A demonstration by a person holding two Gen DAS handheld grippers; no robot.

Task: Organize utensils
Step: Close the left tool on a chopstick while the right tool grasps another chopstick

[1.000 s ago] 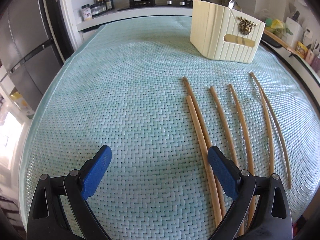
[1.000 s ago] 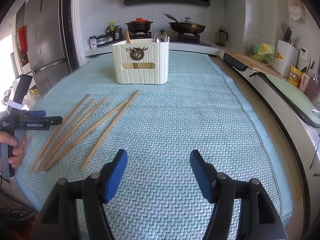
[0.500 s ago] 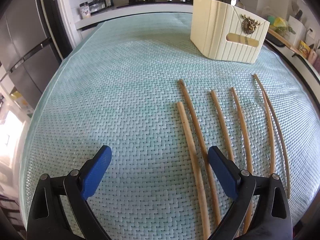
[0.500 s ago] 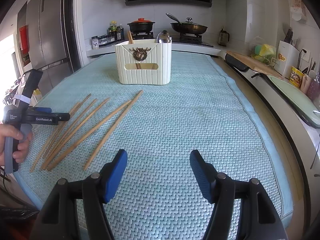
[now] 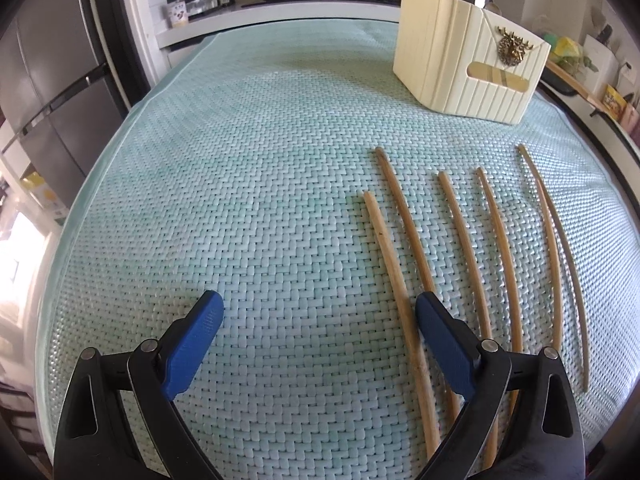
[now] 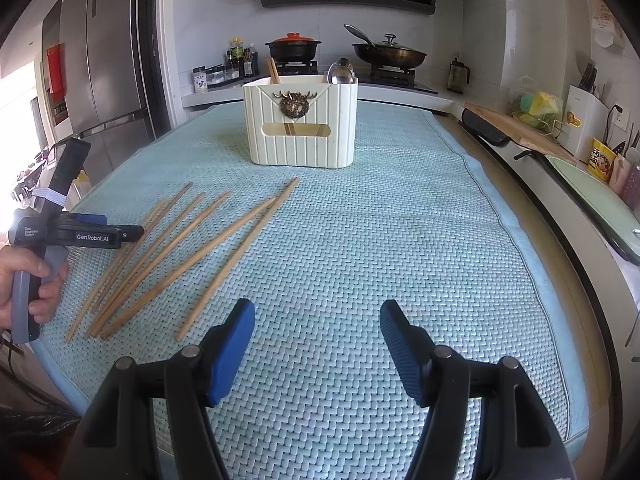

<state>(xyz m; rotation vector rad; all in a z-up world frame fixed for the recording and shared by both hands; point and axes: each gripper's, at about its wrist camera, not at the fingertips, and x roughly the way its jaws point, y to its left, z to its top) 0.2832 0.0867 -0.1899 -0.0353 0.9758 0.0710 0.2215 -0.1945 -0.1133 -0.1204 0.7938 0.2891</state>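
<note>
Several wooden chopsticks (image 5: 464, 240) lie loose on the pale green woven mat (image 5: 240, 200); they also show at the left in the right wrist view (image 6: 192, 252). A cream utensil holder (image 5: 468, 64) stands at the far side, with chopsticks and a spoon in it (image 6: 302, 120). My left gripper (image 5: 320, 316) is open and empty, low over the mat, with the leftmost chopstick just inside its right finger. It shows from the side in the right wrist view (image 6: 132, 232). My right gripper (image 6: 318, 320) is open and empty over bare mat, right of the chopsticks.
A stove with a black pot (image 6: 294, 50) and a pan (image 6: 388, 54) stands behind the mat. A fridge (image 6: 100, 76) is at the left. A cutting board (image 6: 516, 128) and counter items line the right side.
My left gripper has moved forward and slightly right, so the chopsticks now lie closer to its right finger. My right gripper has moved a little forward. Both stay open.
</note>
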